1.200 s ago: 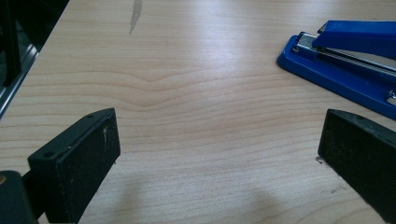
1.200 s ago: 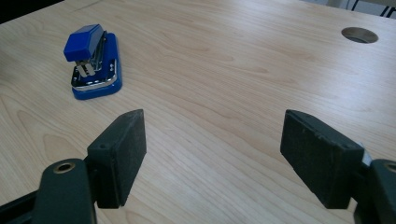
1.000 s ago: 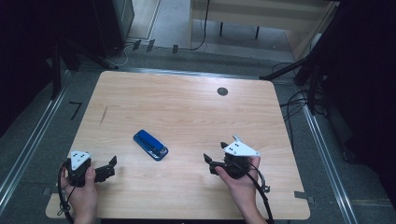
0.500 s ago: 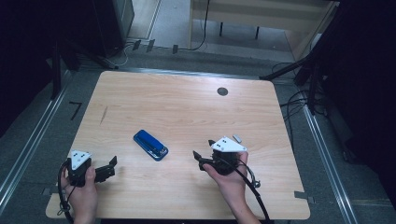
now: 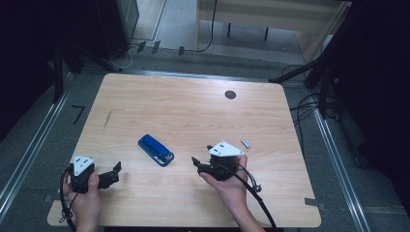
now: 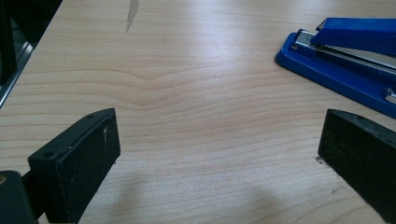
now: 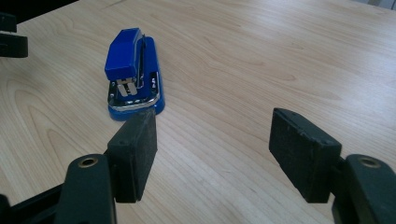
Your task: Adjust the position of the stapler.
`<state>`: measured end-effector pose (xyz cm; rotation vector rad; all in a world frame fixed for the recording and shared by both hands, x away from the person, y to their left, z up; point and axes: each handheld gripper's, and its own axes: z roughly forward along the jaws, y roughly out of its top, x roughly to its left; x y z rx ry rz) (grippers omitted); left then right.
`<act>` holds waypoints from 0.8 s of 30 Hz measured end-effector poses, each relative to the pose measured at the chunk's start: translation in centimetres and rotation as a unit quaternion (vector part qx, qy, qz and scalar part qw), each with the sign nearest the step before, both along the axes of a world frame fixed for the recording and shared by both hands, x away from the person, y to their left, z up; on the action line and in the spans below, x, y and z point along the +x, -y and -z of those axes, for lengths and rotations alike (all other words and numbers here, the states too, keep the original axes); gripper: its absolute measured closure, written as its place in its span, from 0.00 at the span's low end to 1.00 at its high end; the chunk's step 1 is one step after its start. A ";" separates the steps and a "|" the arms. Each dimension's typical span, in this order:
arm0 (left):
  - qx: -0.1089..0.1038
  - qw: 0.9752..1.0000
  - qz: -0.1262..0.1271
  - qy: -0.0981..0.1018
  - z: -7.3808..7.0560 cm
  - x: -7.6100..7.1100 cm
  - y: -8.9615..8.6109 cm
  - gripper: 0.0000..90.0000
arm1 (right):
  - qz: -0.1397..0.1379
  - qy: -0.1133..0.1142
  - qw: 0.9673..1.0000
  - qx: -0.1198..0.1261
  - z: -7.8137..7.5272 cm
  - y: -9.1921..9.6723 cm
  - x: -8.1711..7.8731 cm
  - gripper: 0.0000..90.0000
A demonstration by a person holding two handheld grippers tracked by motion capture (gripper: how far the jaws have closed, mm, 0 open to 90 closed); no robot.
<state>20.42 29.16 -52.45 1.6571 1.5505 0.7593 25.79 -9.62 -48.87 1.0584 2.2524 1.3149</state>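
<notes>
A blue stapler (image 5: 155,150) lies flat on the wooden table (image 5: 183,111), left of centre. My right gripper (image 5: 200,156) sits just to its right, held low and pointing left at it. In the right gripper view the stapler (image 7: 133,70) lies a short way beyond the left jaw, apart from it. That gripper (image 7: 215,140) is open; its jaws have just been closing a little, with only bare table between them. My left gripper (image 5: 116,174) rests near the front left corner, open, and its own view (image 6: 219,140) shows the stapler (image 6: 345,60) ahead to the right.
A small grey piece (image 5: 245,143) lies on the table to the right of my right hand. A round black grommet (image 5: 230,94) sits near the far edge. Cables and metal rails run along the floor around the table.
My right gripper has slid left across the table toward the stapler. The left gripper and the stapler have stayed where they were.
</notes>
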 end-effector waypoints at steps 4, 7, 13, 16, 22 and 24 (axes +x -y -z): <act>0.000 1.000 -0.001 -0.001 0.0 0.0 0.0 0.00 | -0.009 -0.007 1.000 0.005 0.1 -0.6 0.1 0.39; -0.001 1.000 0.000 -0.002 0.0 0.0 0.0 0.00 | -0.014 -0.007 1.000 0.008 0.2 -1.0 0.2 0.42; -0.002 1.000 -0.001 -0.002 0.0 0.0 0.0 0.00 | -0.042 -0.011 0.999 0.004 0.4 -2.3 0.4 0.51; -0.002 1.000 0.000 -0.002 0.0 0.0 0.0 0.00 | -0.046 -0.007 0.999 -0.003 0.5 -3.0 0.5 0.52; -0.003 1.000 0.000 -0.002 0.0 0.0 -0.1 0.00 | -0.055 -0.001 0.998 -0.011 0.8 -4.5 0.7 0.53; -0.003 1.000 0.000 -0.002 0.0 0.0 -0.1 0.00 | -0.057 -0.004 0.998 -0.013 0.8 -4.8 0.9 0.55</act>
